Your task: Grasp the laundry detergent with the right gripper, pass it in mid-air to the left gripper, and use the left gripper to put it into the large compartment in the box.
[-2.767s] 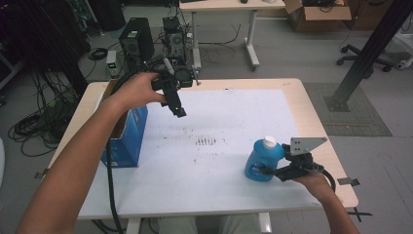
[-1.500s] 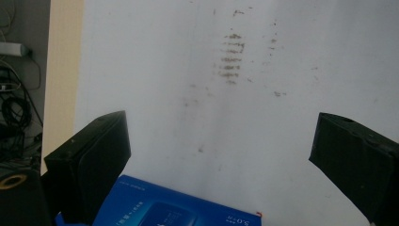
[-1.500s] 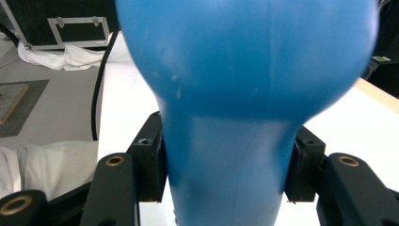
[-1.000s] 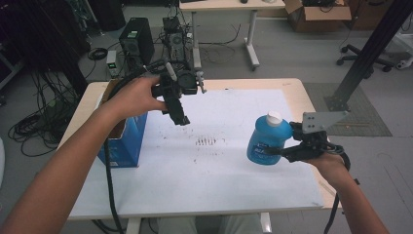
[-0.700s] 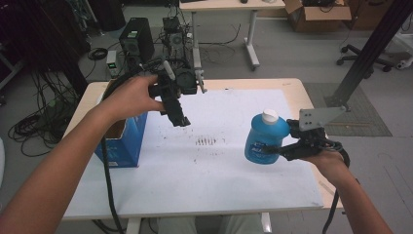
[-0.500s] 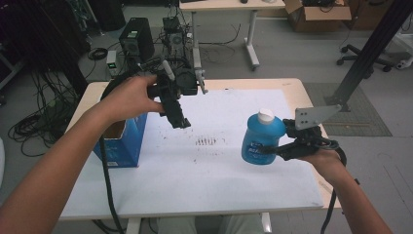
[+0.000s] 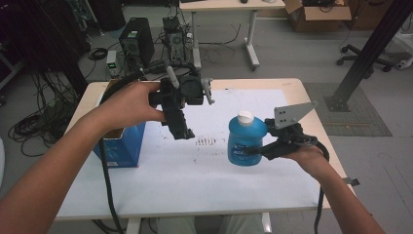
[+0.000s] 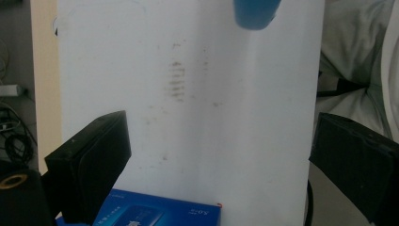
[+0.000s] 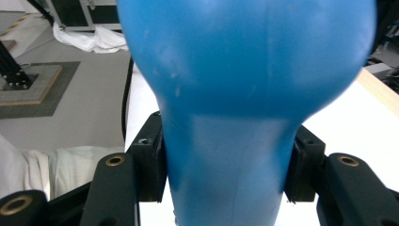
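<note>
The blue bottle is clamped at its waist by the right tool and held above the counter. The left tool is held released beside the blue box. Setting-down is judged outstanding.

Blue bottle cut off by the left gripper view's top edge, cap hidden.
</note>
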`<state>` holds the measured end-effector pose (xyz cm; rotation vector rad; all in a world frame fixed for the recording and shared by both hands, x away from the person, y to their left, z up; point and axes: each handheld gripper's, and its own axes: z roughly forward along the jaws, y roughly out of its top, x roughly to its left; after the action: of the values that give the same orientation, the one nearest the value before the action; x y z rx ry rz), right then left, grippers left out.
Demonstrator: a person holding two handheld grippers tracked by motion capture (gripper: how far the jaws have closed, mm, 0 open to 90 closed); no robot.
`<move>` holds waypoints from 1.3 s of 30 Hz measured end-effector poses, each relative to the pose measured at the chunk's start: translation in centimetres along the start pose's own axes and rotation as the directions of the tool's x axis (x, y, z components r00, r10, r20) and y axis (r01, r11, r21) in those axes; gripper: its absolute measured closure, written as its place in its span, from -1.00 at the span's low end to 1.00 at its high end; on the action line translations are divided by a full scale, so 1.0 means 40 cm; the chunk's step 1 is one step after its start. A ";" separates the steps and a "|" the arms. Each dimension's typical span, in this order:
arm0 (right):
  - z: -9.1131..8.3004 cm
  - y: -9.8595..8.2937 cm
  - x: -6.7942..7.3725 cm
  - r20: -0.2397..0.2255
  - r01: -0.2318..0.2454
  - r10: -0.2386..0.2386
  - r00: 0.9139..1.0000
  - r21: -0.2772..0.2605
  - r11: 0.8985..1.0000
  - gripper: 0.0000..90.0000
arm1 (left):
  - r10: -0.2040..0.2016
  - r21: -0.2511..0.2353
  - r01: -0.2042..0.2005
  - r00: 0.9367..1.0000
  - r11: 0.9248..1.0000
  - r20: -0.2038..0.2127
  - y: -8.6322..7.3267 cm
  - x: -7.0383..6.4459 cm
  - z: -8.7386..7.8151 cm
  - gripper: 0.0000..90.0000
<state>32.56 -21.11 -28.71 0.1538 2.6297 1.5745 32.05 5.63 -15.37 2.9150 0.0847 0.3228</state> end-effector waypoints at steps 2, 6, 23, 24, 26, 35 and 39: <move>0.017 0.007 -0.001 -0.012 0.010 -0.010 1.000 0.008 1.000 -0.02 | 0.007 0.001 -0.007 1.000 1.000 0.001 0.006 -0.007 -0.003 -0.87; 0.052 0.021 -0.001 -0.031 0.023 -0.023 0.999 0.017 1.000 -0.02 | 0.017 -0.001 -0.017 1.000 1.000 0.007 0.013 -0.018 -0.005 -0.87; 0.163 0.055 -0.007 -0.087 0.064 -0.061 0.994 0.033 0.997 -0.01 | 0.012 -0.014 -0.012 0.999 1.000 0.052 0.005 -0.034 -0.011 -0.87; 0.170 0.056 -0.007 -0.090 0.065 -0.061 0.994 0.036 0.997 -0.01 | 0.012 -0.015 -0.012 0.998 1.000 0.054 0.004 -0.035 -0.011 -0.87; 0.183 0.058 -0.007 -0.096 0.070 -0.066 0.993 0.043 0.997 -0.01 | 0.009 -0.017 -0.008 0.998 1.000 0.058 0.001 -0.037 -0.010 -0.87; 0.227 0.065 -0.008 -0.122 0.076 -0.070 0.990 0.040 0.996 -0.01 | 0.008 -0.009 -0.007 0.997 1.000 0.072 -0.004 -0.038 -0.003 -0.87; 0.240 0.066 -0.006 -0.132 0.079 -0.073 0.989 0.041 0.996 -0.01 | 0.014 -0.009 -0.013 0.997 1.000 0.080 -0.001 -0.036 0.004 -0.87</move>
<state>34.03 -11.50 -30.91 -0.0480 2.7345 1.5515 30.69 5.53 -15.82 2.9175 0.0516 0.2081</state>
